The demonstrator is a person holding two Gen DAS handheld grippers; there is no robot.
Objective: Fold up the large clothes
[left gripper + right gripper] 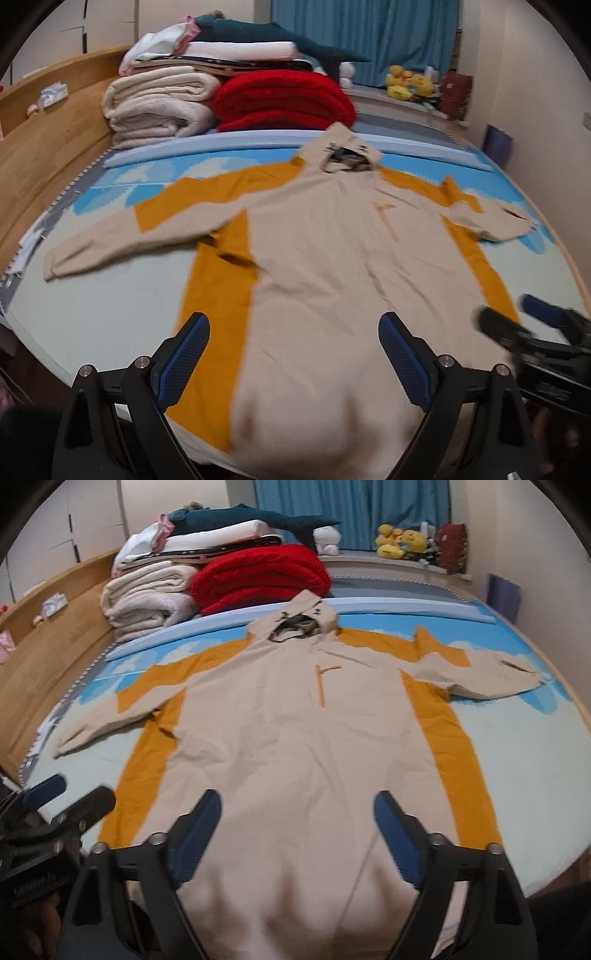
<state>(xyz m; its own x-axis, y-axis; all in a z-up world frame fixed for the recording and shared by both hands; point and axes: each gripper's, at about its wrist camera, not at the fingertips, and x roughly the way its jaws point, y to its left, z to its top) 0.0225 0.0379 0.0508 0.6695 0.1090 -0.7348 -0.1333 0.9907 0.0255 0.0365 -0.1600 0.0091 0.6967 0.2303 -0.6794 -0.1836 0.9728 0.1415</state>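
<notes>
- Hooded jacket (295, 738) lies spread flat on the bed (535, 775), front up.
- Left gripper (293, 354) and right gripper (297, 834) hover above the jacket's hem, fingers wide apart, nothing between them.

Bare bed surface (535, 760) flanks the spread beige-and-mustard hooded garment (295, 738); folded red blanket (258, 576) and cream blankets (147, 602) block the far-left end.

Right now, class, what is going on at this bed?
A person holds a claw in each hand over a beige and mustard hooded garment spread flat, front up, on the bed. Both sleeves lie stretched out sideways, so no fold has been made. The left claw and the right claw hover open above the hem, gripping nothing. Folded blankets are stacked at the far end.
</notes>
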